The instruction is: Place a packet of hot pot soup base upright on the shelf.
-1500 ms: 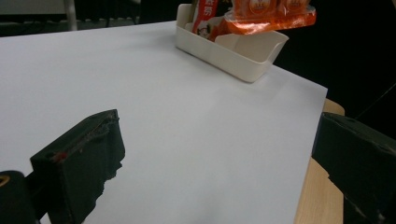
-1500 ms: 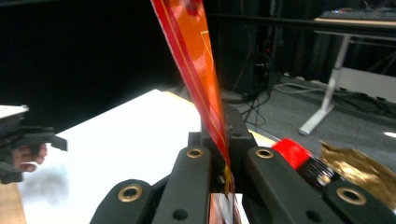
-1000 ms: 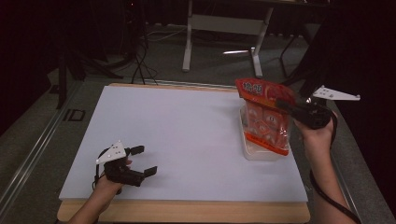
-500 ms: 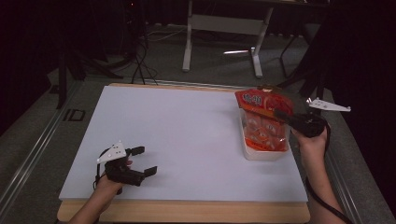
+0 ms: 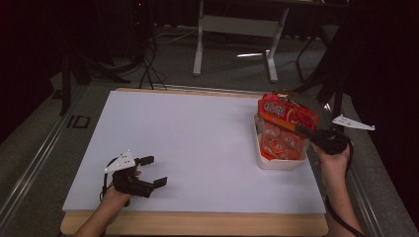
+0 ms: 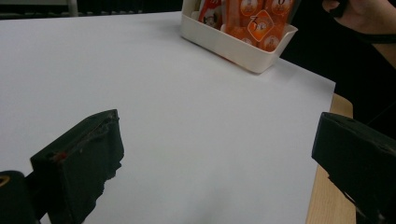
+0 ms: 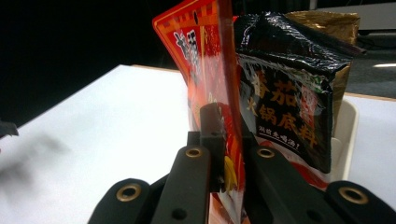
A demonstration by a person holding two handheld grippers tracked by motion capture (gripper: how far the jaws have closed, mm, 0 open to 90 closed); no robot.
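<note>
A red-orange snack bag (image 5: 286, 126) stands in a cream bin (image 5: 276, 163) at the table's right side. My right gripper (image 5: 302, 130) is shut on the bag's right edge; in the right gripper view both jaws pinch the red bag (image 7: 205, 88), with a black and gold packet (image 7: 289, 102) right behind it in the bin (image 7: 345, 126). My left gripper (image 5: 150, 172) rests low at the front left of the white table, open and with nothing between its jaws. In the left gripper view its open gripper (image 6: 219, 158) frames bare table, with the bin (image 6: 238, 44) and bag (image 6: 252, 18) far off.
The white tabletop (image 5: 188, 143) has a wooden front edge (image 5: 197, 223). Dark floor, cables and a white stand frame (image 5: 237, 24) lie beyond the far edge. A person's right hand (image 6: 359, 16) shows beside the bin.
My right gripper has come down with the red bag, lowering it from above the bin into it. The left gripper has stayed where it was.
</note>
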